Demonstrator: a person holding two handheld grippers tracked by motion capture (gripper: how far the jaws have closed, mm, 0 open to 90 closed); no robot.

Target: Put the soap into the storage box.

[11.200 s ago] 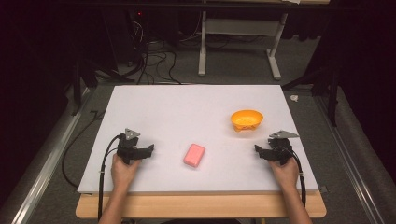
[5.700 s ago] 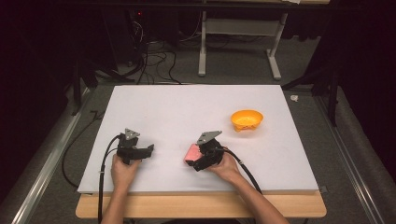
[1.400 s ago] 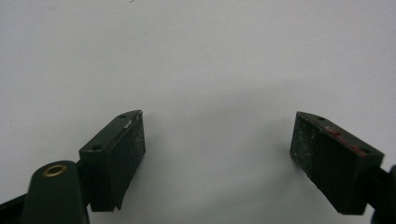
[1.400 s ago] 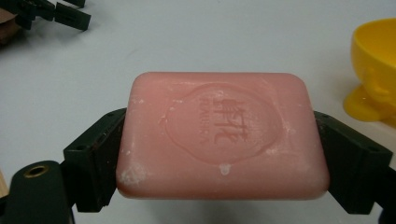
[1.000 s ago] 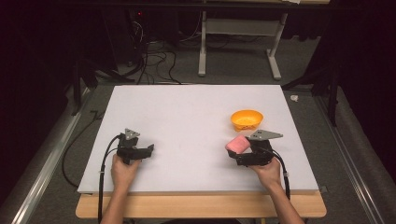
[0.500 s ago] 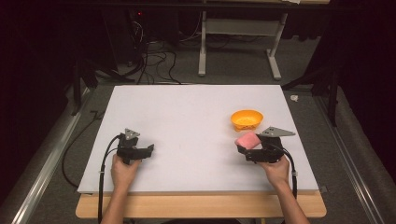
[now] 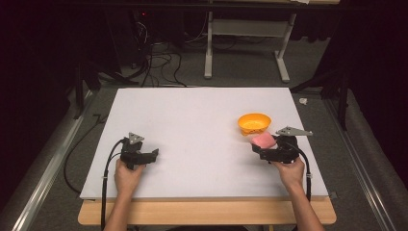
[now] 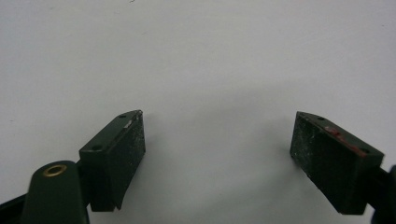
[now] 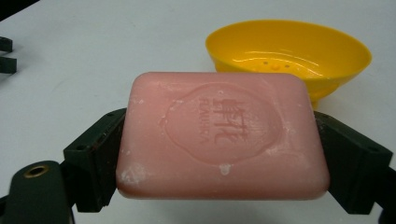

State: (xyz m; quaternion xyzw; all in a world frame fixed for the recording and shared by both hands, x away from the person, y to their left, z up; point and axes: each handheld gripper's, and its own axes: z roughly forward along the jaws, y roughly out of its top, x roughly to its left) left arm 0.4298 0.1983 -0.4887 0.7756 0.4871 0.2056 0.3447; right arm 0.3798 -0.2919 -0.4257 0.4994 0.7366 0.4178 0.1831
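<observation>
On the white table point(image 7: 192, 120), your right gripper point(image 7: 264, 147) clamps the pink soap bar point(image 9: 219, 135) just short of the yellow soap dish point(image 9: 289, 53), straight ahead; left gripper point(image 7: 146, 156) gapes, holding nothing.

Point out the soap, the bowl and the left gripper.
soap point(image 9: 219, 135), right gripper view, stamped top face.
bowl point(image 7: 254, 123), high view, inner wall.
left gripper point(image 8: 217, 154), left gripper view, midway between its open jaws.

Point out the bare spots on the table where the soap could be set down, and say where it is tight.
Free: the wide white stretch between the left hand-held gripper and the right hand-held gripper, and the far half of the table behind both. Tight: the right side, where the pink soap, clamped in the right jaws, sits close to the yellow bowl.
</observation>
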